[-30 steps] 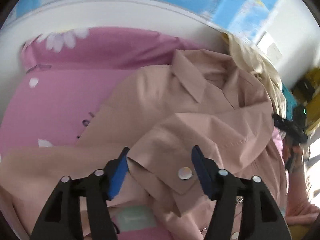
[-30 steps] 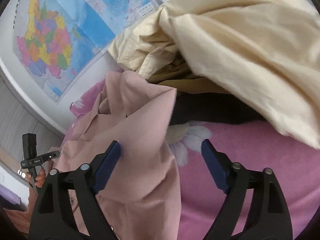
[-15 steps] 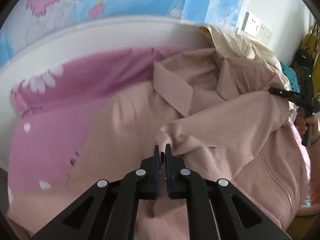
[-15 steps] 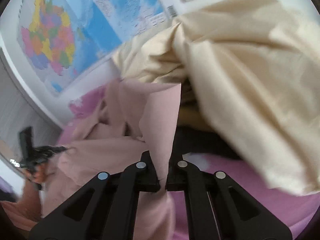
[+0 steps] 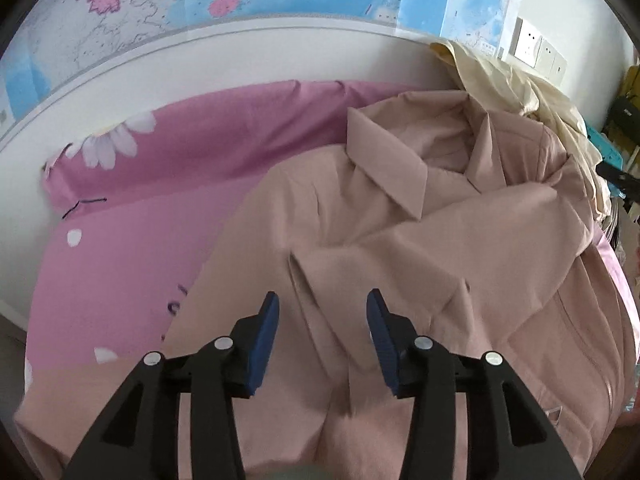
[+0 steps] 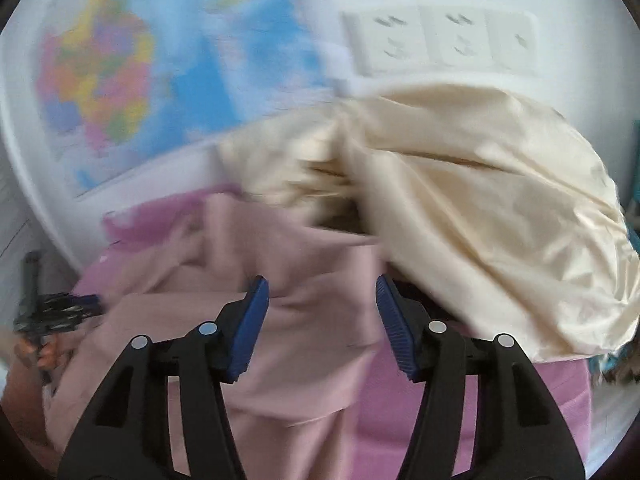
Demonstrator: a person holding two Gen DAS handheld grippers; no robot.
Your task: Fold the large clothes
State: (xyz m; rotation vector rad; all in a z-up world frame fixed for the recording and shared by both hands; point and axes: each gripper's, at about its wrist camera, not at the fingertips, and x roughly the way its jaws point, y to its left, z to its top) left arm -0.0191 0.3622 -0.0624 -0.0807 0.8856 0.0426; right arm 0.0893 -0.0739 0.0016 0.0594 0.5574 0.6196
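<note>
The pink shirt [image 5: 400,240] is lying collar-up on the pink bedsheet [image 5: 140,248]. The left gripper [image 5: 322,336] is opening above a fold, pads clear of cloth. The right gripper [image 6: 322,328] is opening too, empty. Only its blurred view is showing the whole cream cloth [image 6: 480,220].

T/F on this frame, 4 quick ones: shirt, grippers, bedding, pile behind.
1. The pink shirt lies collar toward the wall. True.
2. The left gripper is clamped on a sleeve. False: its jaws are opening, with the pads off the cloth.
3. The sheet under the shirt is plain blue. False: pink with white daisies.
4. A cream garment is heaped beyond the right gripper. True.
</note>
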